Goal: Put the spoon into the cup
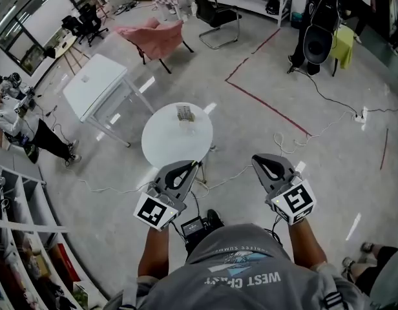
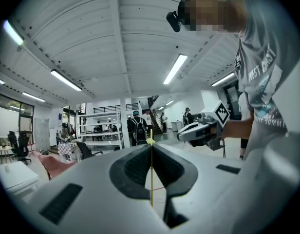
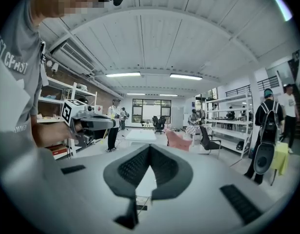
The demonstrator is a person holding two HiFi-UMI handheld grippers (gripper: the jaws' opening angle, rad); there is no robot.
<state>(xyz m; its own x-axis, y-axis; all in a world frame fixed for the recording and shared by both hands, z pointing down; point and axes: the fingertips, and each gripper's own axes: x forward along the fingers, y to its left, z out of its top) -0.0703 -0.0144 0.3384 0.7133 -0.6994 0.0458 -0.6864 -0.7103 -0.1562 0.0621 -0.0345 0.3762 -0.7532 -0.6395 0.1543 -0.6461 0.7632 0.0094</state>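
A small cup (image 1: 184, 114) stands on the round white table (image 1: 167, 144) ahead of me; it is too small to tell a spoon there. My left gripper (image 1: 196, 164) and right gripper (image 1: 254, 157) are held close to my body, short of the table, both pointing forward. Each is shut with its tips touching and nothing between them. The left gripper view looks level across the room past its shut gripper (image 2: 151, 143), with the right gripper (image 2: 203, 128) beside it. In the right gripper view, beyond the shut gripper (image 3: 149, 146), the left gripper (image 3: 89, 122) shows. Neither gripper view shows the table.
A white rectangular table (image 1: 95, 86) and a pink chair (image 1: 157, 37) stand beyond the round table, a black chair (image 1: 215, 11) farther back. Cables (image 1: 296, 141) and red tape lines (image 1: 263, 99) cross the floor. Shelves (image 1: 18, 250) run along the left. People stand at the edges.
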